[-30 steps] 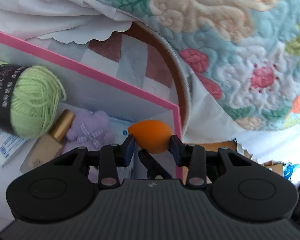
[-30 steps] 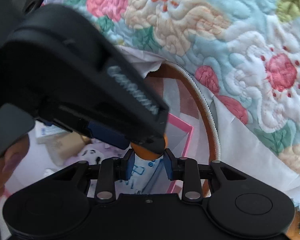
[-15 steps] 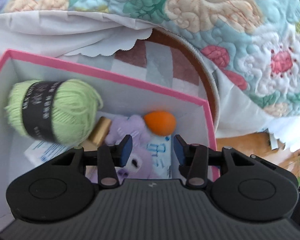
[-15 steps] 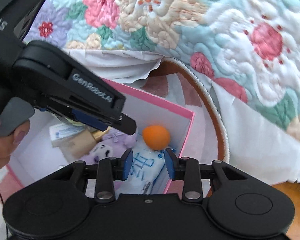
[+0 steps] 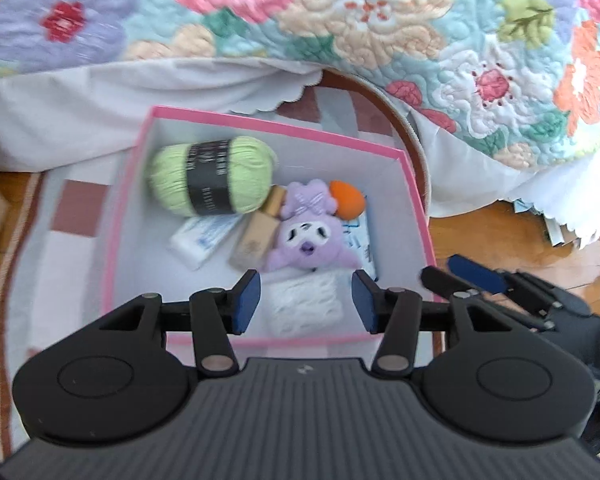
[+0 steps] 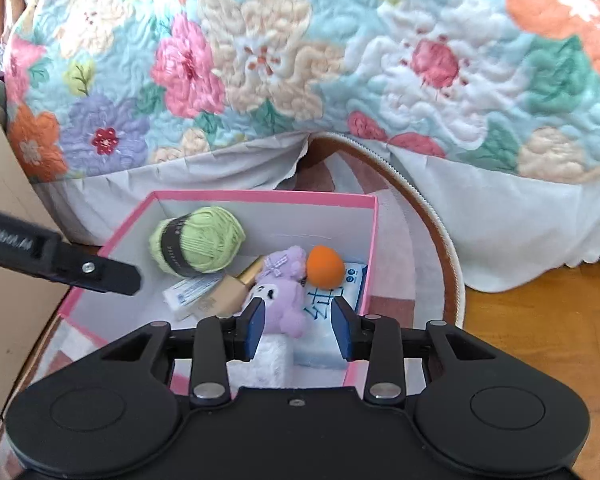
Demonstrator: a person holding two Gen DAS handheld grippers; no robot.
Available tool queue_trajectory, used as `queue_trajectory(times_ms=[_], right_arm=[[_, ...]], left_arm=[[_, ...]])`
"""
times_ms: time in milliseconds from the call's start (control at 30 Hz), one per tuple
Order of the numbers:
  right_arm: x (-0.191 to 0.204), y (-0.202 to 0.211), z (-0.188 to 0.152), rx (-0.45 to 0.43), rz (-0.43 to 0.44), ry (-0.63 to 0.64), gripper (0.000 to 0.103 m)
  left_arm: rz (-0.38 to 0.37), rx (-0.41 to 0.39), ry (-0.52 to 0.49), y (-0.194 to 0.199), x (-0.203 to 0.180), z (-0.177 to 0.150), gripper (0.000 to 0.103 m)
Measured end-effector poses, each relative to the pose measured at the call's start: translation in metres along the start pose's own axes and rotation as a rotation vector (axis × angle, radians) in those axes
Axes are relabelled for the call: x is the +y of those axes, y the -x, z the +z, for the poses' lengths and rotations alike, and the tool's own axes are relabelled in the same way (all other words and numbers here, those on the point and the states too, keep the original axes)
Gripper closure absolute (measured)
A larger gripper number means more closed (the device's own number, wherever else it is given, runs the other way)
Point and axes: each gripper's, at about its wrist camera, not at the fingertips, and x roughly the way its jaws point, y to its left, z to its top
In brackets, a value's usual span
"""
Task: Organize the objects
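box (image 5: 414, 216) on rug, holds yarn (image 5: 210, 176), plush (image 5: 308, 240), orange sponge (image 5: 346, 200) at far right corner | left gripper (image 5: 306, 300) opening, empty; right gripper (image 6: 298, 326) opening, empty | both above near rim; sponge ahead and below, nearer the right gripper

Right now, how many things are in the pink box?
7: yarn at back, sponge, plush, bottle, tube, packet, white knit in front. More may hide underneath.

Floral quilt (image 6: 300, 60), patchwork rug (image 5: 60, 240), wooden floor (image 6: 540, 320)
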Motion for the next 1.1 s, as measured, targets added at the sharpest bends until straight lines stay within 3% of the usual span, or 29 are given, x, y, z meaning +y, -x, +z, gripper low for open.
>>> queue_trajectory(times_ms=[200, 367, 600, 767, 1100], right_arm=[[0.025, 0.037, 0.0, 0.028, -0.036, 0.066, 0.055], [0.035, 0.073, -0.005, 0.01, 0.004, 0.031, 0.049], [0.056, 0.109, -0.01, 0.004, -0.008, 0.066, 0.04], [0.063, 0.125, -0.016, 0.008, -0.035, 0.119, 0.032], [0.063, 0.132, -0.035, 0.026, -0.041, 0.129, 0.03]], left_arm=[[0.047, -0.023, -0.019, 0.041, 0.003, -0.02, 0.052], [0.099, -0.027, -0.059, 0.068, 0.001, -0.031, 0.049], [0.105, -0.078, -0.072, 0.101, 0.002, -0.053, 0.048], [0.106, -0.086, -0.069, 0.117, 0.001, -0.064, 0.046], [0.127, -0.062, -0.083, 0.124, 0.009, -0.087, 0.041]])
